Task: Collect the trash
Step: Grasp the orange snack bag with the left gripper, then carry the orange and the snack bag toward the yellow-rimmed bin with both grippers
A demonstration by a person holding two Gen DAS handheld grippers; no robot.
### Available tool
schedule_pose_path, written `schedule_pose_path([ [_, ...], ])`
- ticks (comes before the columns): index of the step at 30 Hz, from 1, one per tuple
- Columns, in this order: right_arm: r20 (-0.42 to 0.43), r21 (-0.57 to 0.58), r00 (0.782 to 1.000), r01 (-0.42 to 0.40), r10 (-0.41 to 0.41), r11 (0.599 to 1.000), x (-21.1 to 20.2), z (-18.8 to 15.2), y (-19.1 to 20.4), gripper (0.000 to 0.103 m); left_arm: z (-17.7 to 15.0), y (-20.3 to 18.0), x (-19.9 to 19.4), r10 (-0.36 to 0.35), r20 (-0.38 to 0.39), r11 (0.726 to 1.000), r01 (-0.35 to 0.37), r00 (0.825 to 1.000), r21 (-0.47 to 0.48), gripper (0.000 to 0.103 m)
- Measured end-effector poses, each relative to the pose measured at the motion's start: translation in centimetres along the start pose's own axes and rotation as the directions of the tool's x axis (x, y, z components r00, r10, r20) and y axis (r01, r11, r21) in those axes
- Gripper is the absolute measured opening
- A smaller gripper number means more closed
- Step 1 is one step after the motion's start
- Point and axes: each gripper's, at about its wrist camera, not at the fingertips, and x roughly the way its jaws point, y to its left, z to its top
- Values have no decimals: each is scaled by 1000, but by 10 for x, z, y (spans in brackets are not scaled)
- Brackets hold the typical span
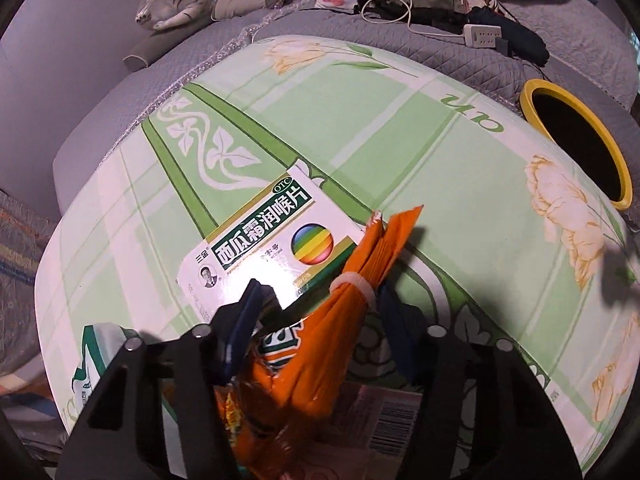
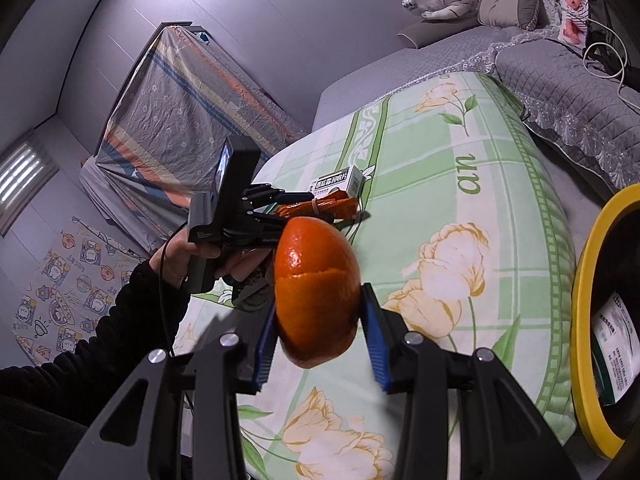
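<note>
Spreading under both my grippers was the green flowered cloth (image 1: 400,152) over a mattress, with a grey quilted bed (image 2: 568,92) behind it and a striped cover (image 2: 176,108) draped over furniture by the wall. Off the cloth's edge stood the yellow-rimmed bin (image 2: 580,320), dark inside, with a printed white packet (image 2: 616,344) lying in it. On the cloth lay a white medicine box (image 1: 272,236) with green lettering and a rainbow circle. Partly over its corner rested an orange snack bag (image 1: 352,300), its neck pinched by a pale tie (image 1: 356,284). My left gripper (image 1: 324,320) pointed steeply down at that bag, its blue fingers (image 1: 240,328) on either side of the bunched neck; the left one seemed to touch the foil, but I could not tell whether the right one pressed on it, so I could not say the bag was truly gripped. My left hand (image 2: 188,256), in a dark sleeve, held that tool's handle. My right gripper (image 2: 320,332) sat raised above the cloth, near the bin, narrowly set and clamped on an orange peel (image 2: 316,288), its blue pads (image 2: 374,340) pressing both sides of the rind.
</note>
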Motion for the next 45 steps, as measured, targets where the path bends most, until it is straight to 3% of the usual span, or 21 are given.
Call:
schedule_pose_path([
  [6, 11, 11, 1000, 2, -3, 1000, -3, -3, 2, 37, -3, -2, -8, 23, 14, 1000, -23, 1000, -2, 34],
  [11, 29, 23, 999, 15, -15, 1000, -9, -5, 3, 37, -9, -2, -37, -17, 87, 999, 19, 996, -30, 32],
  [16, 45, 31, 999, 14, -15, 999, -15, -10, 6, 37, -23, -5, -76, -11, 192, 997, 26, 981, -75, 32],
  [24, 52, 22, 999, -11, 10, 1000, -15, -17, 21, 37, -62, -42, -154, 43, 427, 978, 48, 903, -201, 32],
  [31, 51, -1, 999, -17, 17, 1000, -12, -20, 38, 37, -95, -68, -196, 208, 499, 927, -6, 841, -375, 32],
  [35, 65, -9, 998, -15, 16, 1000, -17, -20, 45, 37, -105, -85, -222, 248, 531, 903, 4, 810, -429, 32],
  [39, 95, -30, 995, -8, 11, 1000, -30, -18, 54, 37, -107, -106, -242, 257, 561, 908, 2, 786, -419, 32],
  [45, 161, -51, 987, 12, -4, 999, -58, -13, 61, 37, -99, -134, -266, 294, 609, 916, -35, 737, -400, 32],
])
